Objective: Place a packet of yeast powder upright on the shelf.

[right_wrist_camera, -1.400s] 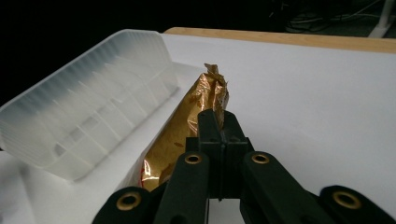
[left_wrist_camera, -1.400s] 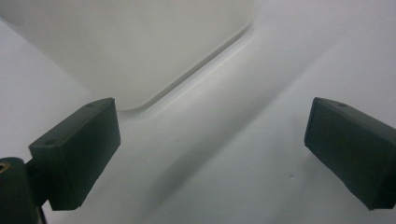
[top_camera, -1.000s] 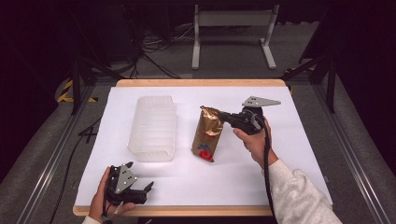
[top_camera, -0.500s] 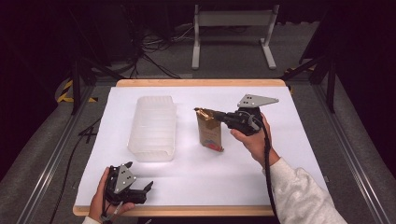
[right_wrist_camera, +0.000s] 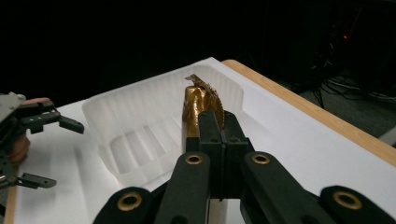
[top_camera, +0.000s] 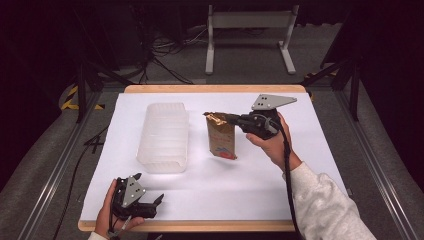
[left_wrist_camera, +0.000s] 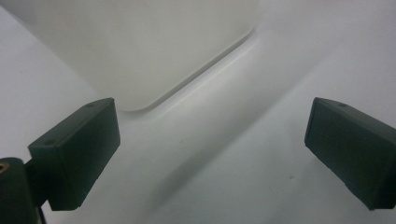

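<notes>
Gold bag [top_camera: 221,140] top between clamped right gripper [top_camera: 227,119] fingers; left gripper [top_camera: 159,200] fingers apart.

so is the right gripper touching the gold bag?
Touching. In the right gripper view the right gripper has its jaws clamped shut on the crimped top of the gold bag.

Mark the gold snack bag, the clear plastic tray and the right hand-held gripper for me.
gold snack bag [top_camera: 221,140]: high view, front panel of the bag.
clear plastic tray [top_camera: 164,137]: high view, ribbed floor of the tray.
right hand-held gripper [top_camera: 227,119]: high view, shut jaw tips pinching the bag's crimped top.
</notes>
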`<control>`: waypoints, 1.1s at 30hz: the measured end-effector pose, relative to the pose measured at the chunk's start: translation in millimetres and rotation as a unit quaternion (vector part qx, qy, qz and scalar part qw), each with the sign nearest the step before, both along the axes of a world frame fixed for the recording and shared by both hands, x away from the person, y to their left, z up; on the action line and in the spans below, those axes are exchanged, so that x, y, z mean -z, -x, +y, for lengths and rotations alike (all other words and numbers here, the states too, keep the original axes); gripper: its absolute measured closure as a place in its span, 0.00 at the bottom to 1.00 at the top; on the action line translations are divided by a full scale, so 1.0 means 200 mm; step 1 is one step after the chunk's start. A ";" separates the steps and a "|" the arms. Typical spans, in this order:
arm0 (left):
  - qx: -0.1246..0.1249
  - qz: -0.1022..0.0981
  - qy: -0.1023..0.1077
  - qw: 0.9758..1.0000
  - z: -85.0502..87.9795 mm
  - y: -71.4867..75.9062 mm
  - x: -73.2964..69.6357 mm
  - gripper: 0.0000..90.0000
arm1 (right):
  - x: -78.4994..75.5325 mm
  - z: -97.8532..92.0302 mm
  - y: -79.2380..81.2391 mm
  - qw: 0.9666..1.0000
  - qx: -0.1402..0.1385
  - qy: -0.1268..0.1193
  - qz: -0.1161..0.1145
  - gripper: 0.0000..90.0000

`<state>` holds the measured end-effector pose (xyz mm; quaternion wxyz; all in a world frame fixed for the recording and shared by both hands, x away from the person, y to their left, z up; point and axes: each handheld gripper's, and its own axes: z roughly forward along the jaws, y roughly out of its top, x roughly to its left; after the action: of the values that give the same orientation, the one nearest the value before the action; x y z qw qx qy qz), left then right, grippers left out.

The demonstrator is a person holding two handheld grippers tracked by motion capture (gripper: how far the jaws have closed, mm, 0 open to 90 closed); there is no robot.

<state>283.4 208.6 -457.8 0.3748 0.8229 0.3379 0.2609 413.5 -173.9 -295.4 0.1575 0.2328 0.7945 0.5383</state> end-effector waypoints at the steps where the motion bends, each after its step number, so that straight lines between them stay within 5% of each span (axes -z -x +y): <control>1: 0.001 -0.001 -0.003 1.000 0.00 0.00 0.00 0.05 | -0.01 0.01 0.00 1.000 -0.001 0.002 -0.006 1.00; 21: 0.001 0.002 0.003 1.000 0.01 0.01 0.00 0.05 | -0.19 0.27 -0.08 0.996 -0.071 -0.012 -0.046 1.00; 33: 0.001 -0.002 0.004 1.000 0.02 0.02 0.00 0.05 | -0.19 0.46 -0.13 0.992 -0.108 -0.016 -0.054 1.00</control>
<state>279.9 211.8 -457.6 0.3795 0.8212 0.3371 0.2608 440.2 -82.8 -257.0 0.1373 0.1183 0.7964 0.5770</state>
